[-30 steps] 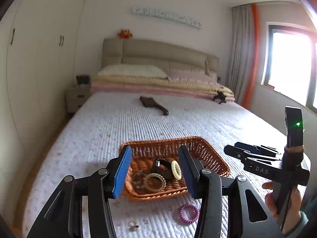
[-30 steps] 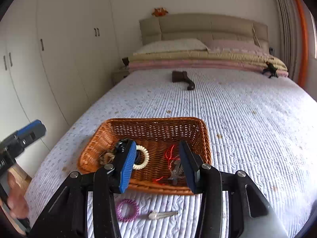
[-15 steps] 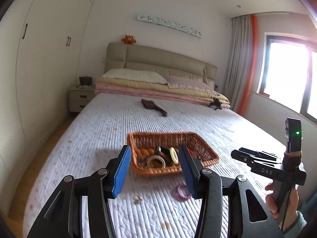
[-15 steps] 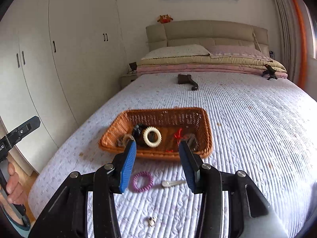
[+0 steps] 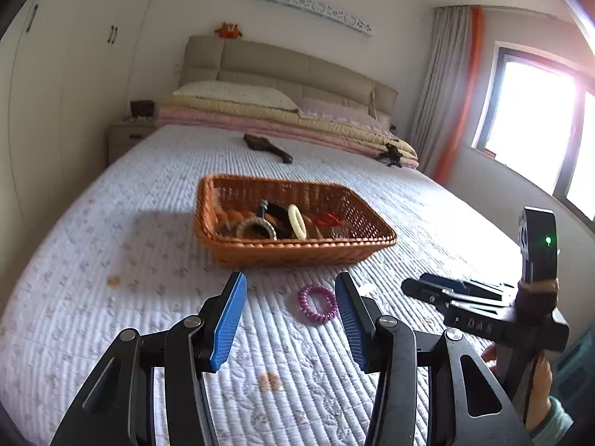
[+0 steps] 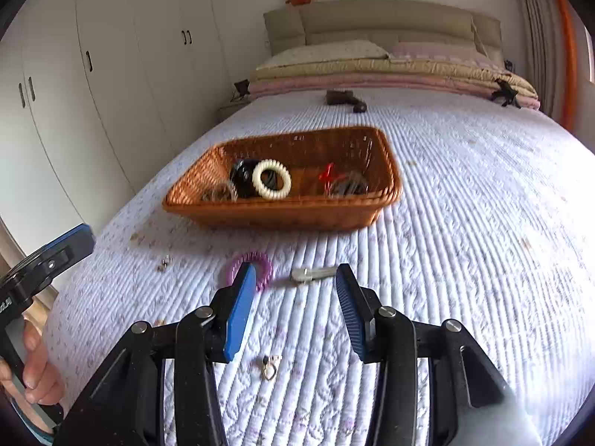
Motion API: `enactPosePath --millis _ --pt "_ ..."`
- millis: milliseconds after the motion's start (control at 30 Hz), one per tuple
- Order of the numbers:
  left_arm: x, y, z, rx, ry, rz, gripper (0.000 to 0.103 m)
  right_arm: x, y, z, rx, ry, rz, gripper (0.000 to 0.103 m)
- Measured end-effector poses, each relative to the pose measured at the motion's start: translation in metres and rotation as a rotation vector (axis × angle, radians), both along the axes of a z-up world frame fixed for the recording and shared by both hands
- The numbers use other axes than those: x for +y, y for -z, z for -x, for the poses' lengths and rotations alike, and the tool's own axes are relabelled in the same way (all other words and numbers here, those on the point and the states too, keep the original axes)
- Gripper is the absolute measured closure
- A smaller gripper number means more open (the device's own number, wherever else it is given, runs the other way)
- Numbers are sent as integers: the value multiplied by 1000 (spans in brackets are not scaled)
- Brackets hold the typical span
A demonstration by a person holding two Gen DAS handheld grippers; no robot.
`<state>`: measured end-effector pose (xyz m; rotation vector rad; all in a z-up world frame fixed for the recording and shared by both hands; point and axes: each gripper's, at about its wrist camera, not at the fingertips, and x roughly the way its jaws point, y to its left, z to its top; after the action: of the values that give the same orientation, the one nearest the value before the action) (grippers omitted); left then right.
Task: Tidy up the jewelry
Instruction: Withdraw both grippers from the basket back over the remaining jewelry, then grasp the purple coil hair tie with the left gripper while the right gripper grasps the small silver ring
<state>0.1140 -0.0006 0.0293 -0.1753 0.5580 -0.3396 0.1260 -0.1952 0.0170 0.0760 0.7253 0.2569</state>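
Observation:
An orange wicker basket [image 5: 238,249] [image 6: 267,217] sits on the quilted bed and holds a cream bracelet [image 6: 272,179], a black band and a red string. A purple coil hair tie [image 5: 317,303] [image 6: 260,264] lies on the quilt in front of it, by a silver clip [image 6: 310,274]. Small earrings [image 6: 164,263] and a small ring [image 6: 269,368] lie nearer. My left gripper [image 5: 290,316] is open and empty, just short of the hair tie. My right gripper [image 6: 295,308] is open and empty above the clip; it also shows in the left wrist view [image 5: 457,293].
A dark brown object [image 5: 267,146] lies further up the bed. Folded blankets and pillows [image 6: 372,67] are at the headboard. White wardrobes [image 6: 93,85] stand along the left, a nightstand [image 5: 128,137] beside the bed, a window [image 5: 539,119] on the right.
Both grippers have drawn back from the basket toward the foot of the bed and dipped lower. The hair tie and clip now lie close before the fingers. Both stay open.

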Motion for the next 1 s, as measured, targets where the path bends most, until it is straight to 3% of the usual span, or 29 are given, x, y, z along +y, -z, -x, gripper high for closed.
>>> enactPosePath --millis 300,533,767,833,900,1000 --pt "-20 34 -28 107 26 17 52 0 30 22 59 -14 -22 55" --pt "-36 59 -52 192 0 12 52 15 39 32 42 -5 54 55" --pt "-49 76 -76 287 10 31 52 19 50 31 89 -40 68 56" --pt "-53 79 -85 309 25 34 52 19 54 28 108 -38 67 60" --pt "-56 84 -92 321 30 29 55 21 60 24 131 -51 68 72" --pt "-63 88 -98 333 43 3 63 24 64 23 138 -60 81 74"
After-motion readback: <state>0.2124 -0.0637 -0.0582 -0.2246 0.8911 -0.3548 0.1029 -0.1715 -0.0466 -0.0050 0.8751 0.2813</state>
